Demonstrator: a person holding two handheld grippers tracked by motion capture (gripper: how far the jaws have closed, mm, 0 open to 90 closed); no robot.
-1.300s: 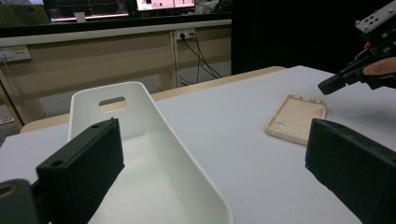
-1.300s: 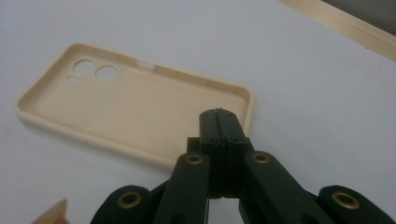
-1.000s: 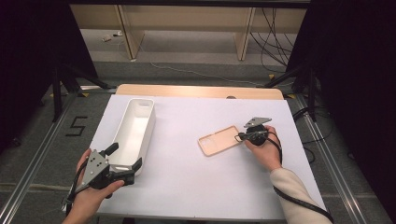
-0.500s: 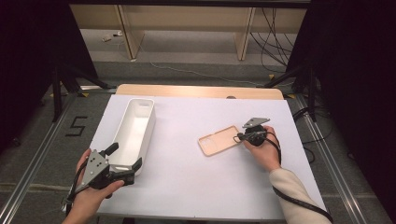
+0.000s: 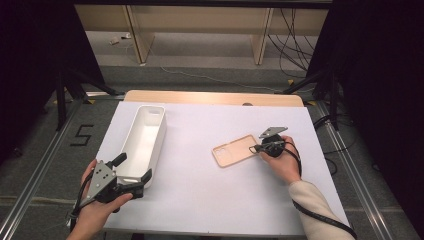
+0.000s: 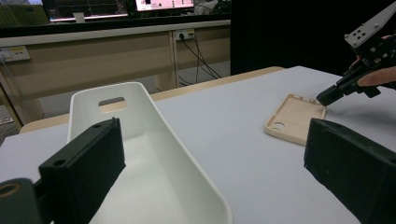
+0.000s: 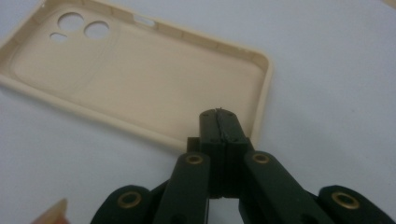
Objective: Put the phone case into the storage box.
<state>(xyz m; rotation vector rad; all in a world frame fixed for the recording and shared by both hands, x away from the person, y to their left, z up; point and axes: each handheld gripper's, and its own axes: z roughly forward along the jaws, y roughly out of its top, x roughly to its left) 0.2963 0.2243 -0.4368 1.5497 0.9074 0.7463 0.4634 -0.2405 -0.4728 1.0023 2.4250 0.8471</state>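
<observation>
Two tongs work over the white tabletop [image 5: 200,185]. Nearest the person, the left tongs [image 5: 134,172] stand wide apart around the near end of the white bin [image 5: 145,137], one jaw on each side and neither pressing its wall. Farther out, the right tongs [image 5: 255,148] are clenched, their tips pinching the rim at a corner of the beige phone case [image 5: 234,150], which lies open side up, well apart from the bin.

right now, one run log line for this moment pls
right gripper: shut on phone case edge | left gripper: open, straddling white bin near end | table
</observation>
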